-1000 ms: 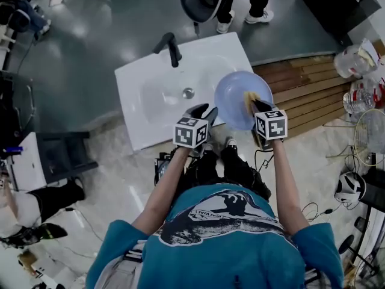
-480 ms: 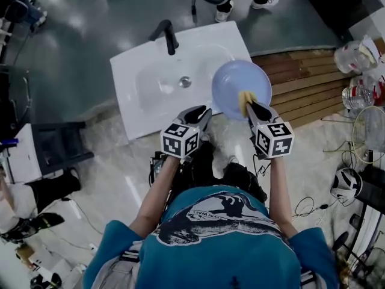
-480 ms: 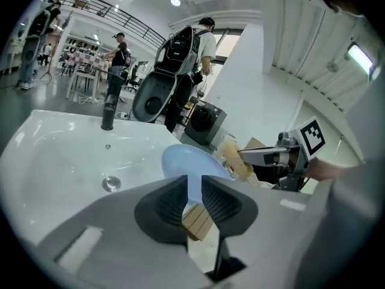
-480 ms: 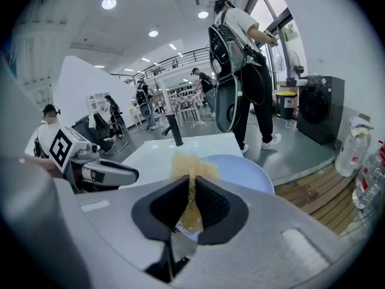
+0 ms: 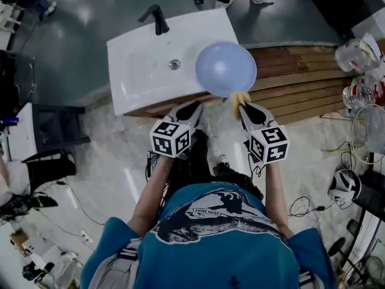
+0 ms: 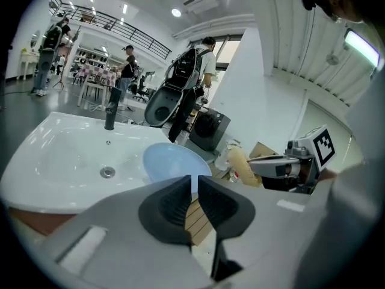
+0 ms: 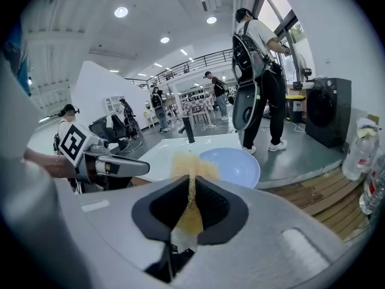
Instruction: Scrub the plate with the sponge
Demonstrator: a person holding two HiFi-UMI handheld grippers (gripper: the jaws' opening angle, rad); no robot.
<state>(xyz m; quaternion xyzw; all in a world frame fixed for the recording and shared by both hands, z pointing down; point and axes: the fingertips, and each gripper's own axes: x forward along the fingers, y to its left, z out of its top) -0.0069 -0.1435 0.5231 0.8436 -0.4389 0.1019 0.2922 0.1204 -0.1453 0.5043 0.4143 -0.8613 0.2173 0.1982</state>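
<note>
The pale blue plate point(image 5: 225, 68) lies over the sink's right edge and the wooden counter, and neither gripper touches it. In the left gripper view the plate point(image 6: 171, 161) shows just beyond the jaws. My left gripper point(image 5: 194, 107) hangs in front of the sink; its jaws have just been closing to a thin slit with nothing between them point(image 6: 194, 185). My right gripper point(image 5: 245, 107) is shut on the yellow sponge point(image 5: 236, 101), a little short of the plate's near rim. In the right gripper view the sponge point(image 7: 191, 167) is squeezed flat between the pads, with the plate point(image 7: 231, 167) beyond it.
A white sink point(image 5: 138, 59) with a black faucet point(image 5: 155, 18) stands to the plate's left. The wooden slatted counter point(image 5: 301, 83) runs to the right, with plastic bottles point(image 5: 358, 59) at its far end. Cables and gear lie on the floor at the right. People stand beyond the sink.
Both grippers have drawn back from the plate toward the person. The left gripper's jaws have narrowed. The sponge has come off the plate's face and now sits short of its near rim.
</note>
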